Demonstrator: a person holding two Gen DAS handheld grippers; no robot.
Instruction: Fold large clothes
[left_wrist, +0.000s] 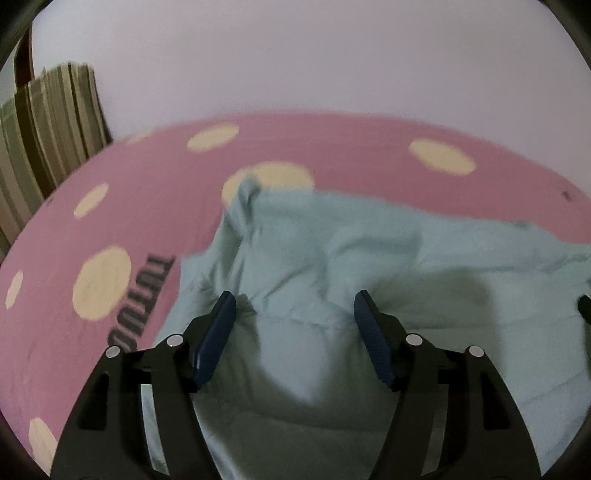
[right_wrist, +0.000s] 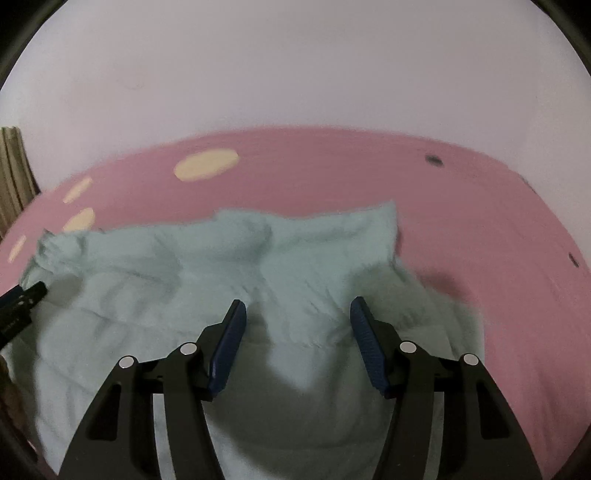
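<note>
A: Lying crumpled at twelve o'clock on the pink dotted bed sheet (left_wrist: 155, 192), the pale green garment (left_wrist: 369, 251) is noted.

B: Left gripper (left_wrist: 294, 314) and right gripper (right_wrist: 297, 321) are released, nothing grasped. A hem fold should be pinched evenly by both.

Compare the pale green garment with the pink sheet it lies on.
The garment is plain pale green; the sheet is pink with cream dots and dark lettering. The garment is rumpled and creased; the sheet lies smooth and flat. The sheet spreads well beyond the garment. Both are fabric.
</note>
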